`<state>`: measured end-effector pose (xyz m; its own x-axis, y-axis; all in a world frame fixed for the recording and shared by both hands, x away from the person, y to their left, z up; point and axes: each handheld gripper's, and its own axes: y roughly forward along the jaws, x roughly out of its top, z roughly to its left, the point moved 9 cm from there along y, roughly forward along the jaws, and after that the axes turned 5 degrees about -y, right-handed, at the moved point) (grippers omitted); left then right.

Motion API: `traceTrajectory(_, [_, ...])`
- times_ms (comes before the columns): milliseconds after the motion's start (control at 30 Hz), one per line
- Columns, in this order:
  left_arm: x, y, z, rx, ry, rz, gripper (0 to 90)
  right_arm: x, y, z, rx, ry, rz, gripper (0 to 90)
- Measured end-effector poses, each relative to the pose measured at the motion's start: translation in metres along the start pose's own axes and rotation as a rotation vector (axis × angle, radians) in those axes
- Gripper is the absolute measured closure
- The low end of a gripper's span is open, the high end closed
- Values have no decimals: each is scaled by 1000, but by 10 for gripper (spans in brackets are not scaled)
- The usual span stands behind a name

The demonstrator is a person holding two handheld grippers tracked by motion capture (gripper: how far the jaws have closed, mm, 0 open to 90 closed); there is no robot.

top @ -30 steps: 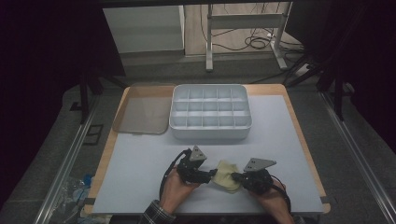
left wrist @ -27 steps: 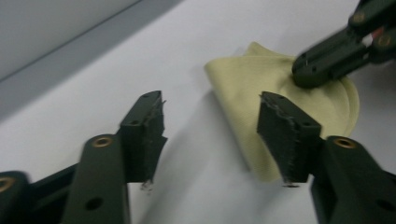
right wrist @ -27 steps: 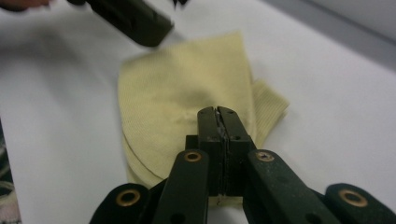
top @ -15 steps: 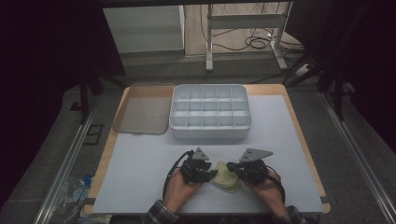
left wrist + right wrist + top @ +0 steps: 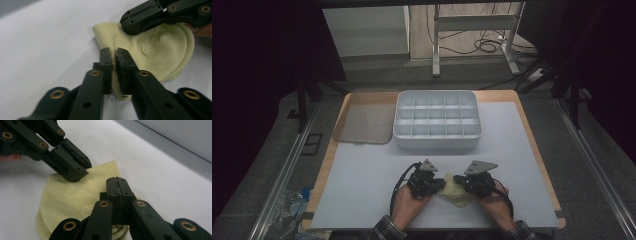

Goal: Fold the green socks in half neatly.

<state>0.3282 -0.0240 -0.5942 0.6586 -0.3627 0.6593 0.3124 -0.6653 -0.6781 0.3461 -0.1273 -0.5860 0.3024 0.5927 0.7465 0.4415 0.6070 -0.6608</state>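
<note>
1. From high up, two hands are holding tongs near the front edge of the table (image 5: 362,165). The left gripper (image 5: 443,184) and the right gripper (image 5: 457,181) are meeting at a yellow cloth (image 5: 452,191) lying between them. A grey tray (image 5: 437,142) is sitting near the back edge, well apart, with a flat lid (image 5: 362,125) beside it.
2. In the left gripper view, the left gripper (image 5: 116,53) has just been closing, and it is pinching the cloth's (image 5: 160,50) edge.
3. In the right gripper view, the right gripper (image 5: 116,182) is pressing together on the cloth's (image 5: 67,197) other edge.
</note>
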Motion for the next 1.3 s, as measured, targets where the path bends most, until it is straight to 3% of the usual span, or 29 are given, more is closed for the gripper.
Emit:
traceTrajectory(167, [4,-4,-1,6,18,-8,856,5,-5,11,51,-9,-30,894])
traceTrajectory(267, [7,-6,-1,7,27,-10,858,1,-1,14,48,-20,-3,895])
traceTrajectory(367, [8,-6,-2,7,26,-12,859,-1,3,13,55,-1,-10,896])
traceTrajectory(467, [8,-7,-1,11,34,-11,859,1,0,15,40,-19,-1,895])
traceTrajectory(567, [9,-8,0,13,33,-17,858,6,-4,23,78,-21,-28,895])
traceTrajectory(667, [9,-8,1,14,31,-15,859,2,1,27,70,-48,6,896])
traceTrajectory(833, [9,-8,2,22,39,-15,859,2,1,28,59,-55,10,895])
traceTrajectory(933, [11,-10,4,29,45,-17,860,10,-4,35,97,-57,-27,895])
traceTrajectory(1067, [12,-12,6,33,49,-19,861,5,6,40,102,-77,8,896])
traceTrajectory(1200, [13,-11,8,43,46,-26,861,9,6,42,98,-81,1,895])
traceTrajectory(1300, [14,-14,11,48,48,-29,861,14,4,49,128,-86,-19,895])
